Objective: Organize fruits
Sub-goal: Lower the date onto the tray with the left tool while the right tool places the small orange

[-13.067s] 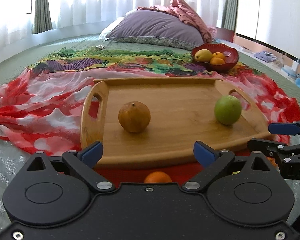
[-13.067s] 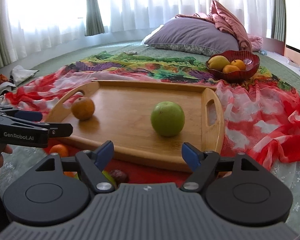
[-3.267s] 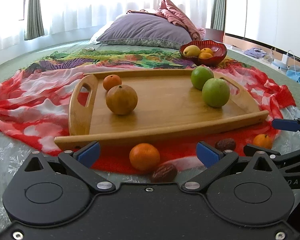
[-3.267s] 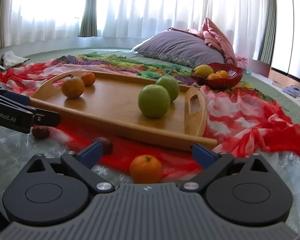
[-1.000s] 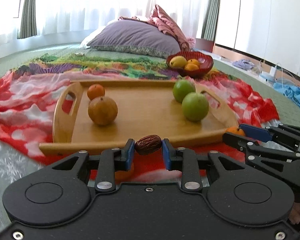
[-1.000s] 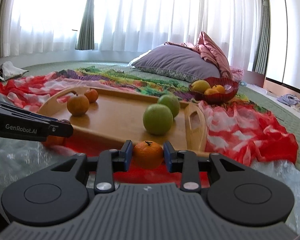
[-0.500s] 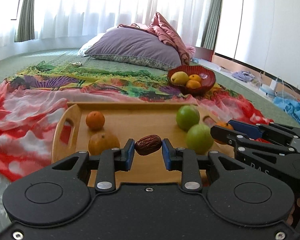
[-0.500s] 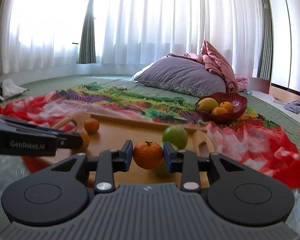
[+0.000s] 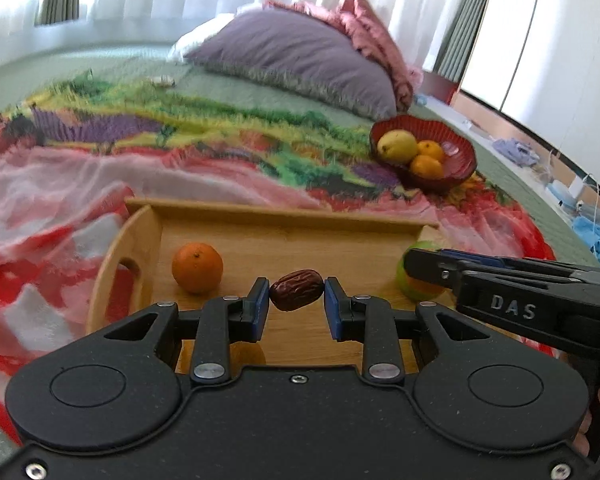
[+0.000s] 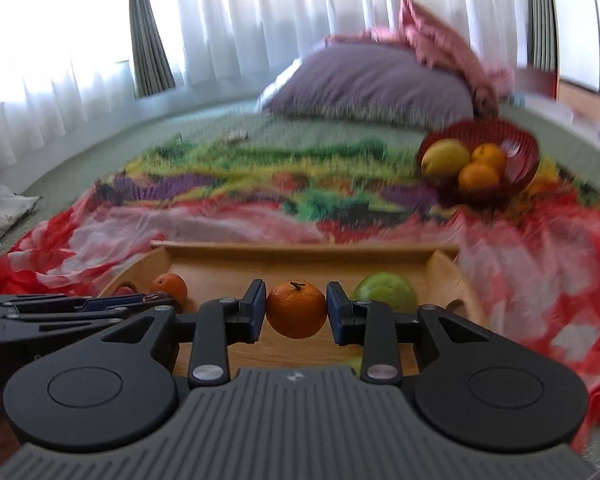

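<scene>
My left gripper [image 9: 296, 300] is shut on a brown date [image 9: 297, 295] and holds it above the wooden tray [image 9: 284, 226]. My right gripper [image 10: 297, 312] is shut on a small orange [image 10: 297, 314], also above the tray [image 10: 300, 258]. On the tray lie a small orange [image 9: 197, 267] at the left and a green apple [image 9: 418, 278] at the right, partly hidden by the right gripper's body [image 9: 512, 300]. In the right wrist view the tray orange [image 10: 170, 286] and a green apple [image 10: 384, 294] show too.
A red bowl [image 9: 458, 160] with a yellow fruit and two oranges stands beyond the tray at the right. A purple pillow [image 9: 300, 60] lies at the back. A red and multicoloured cloth [image 9: 60, 200] covers the bed under the tray.
Both grippers have moved forward and higher over the tray with their fruits held. The nearer part of the tray and the large brownish orange have dropped out of sight.
</scene>
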Demonstrator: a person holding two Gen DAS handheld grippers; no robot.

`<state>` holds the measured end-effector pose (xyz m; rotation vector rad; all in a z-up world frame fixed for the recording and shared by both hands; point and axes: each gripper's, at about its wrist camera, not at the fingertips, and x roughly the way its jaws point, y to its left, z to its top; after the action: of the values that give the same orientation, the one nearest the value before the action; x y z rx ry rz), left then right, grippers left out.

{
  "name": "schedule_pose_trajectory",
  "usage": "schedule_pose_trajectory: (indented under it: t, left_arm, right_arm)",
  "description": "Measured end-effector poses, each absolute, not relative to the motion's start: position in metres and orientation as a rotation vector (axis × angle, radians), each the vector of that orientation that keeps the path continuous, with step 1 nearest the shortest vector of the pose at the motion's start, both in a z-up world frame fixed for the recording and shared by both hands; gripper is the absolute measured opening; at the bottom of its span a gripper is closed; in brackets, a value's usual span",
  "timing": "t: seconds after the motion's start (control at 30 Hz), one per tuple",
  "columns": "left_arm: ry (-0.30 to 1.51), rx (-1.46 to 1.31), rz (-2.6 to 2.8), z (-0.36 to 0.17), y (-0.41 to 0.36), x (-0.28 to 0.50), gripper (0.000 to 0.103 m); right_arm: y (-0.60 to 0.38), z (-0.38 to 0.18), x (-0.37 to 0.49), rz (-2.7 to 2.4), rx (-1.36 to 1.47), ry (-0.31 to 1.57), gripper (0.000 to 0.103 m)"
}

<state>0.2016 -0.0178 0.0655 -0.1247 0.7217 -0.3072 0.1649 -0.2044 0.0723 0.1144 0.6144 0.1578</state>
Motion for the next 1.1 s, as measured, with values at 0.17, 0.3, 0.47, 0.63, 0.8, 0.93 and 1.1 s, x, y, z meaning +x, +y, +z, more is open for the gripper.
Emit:
schedule_pose_trajectory:
  t: [0.17,0.3,0.47,0.63,0.8,0.93,1.1]
  left_arm:
    - [0.780,-0.100,-0.294,0.049,-0.025,0.221,0.028]
    - [0.806,-0.103,-0.284,0.040,-0.028,0.230,0.028]
    - [0.816,-0.095,-0.280,0.033,-0.031,0.235,0.028]
    - [0.815,-0.079,-0.286,0.032,-0.034,0.236,0.028]
    - [0.828,-0.062,-0.288,0.030,-0.036,0.240,0.028]
    - [0.840,-0.062,-0.286,0.028,-0.037,0.244,0.028]
    - [0.848,-0.057,-0.286,0.025,-0.038,0.247,0.028]
  right_arm:
    - [-0.192,0.058,0.188,0.148,0.066,0.706,0.036]
    - [-0.187,0.048,0.195,0.144,0.050,0.756,0.036]
    - [-0.187,0.040,0.199,0.116,0.032,0.771,0.037]
    - [-0.190,0.037,0.203,0.106,0.029,0.789,0.037]
    - [-0.188,0.033,0.208,0.105,0.010,0.820,0.037]
    - [-0.188,0.030,0.209,0.103,0.013,0.835,0.037]
    - [-0.188,0.030,0.209,0.105,0.012,0.834,0.037]
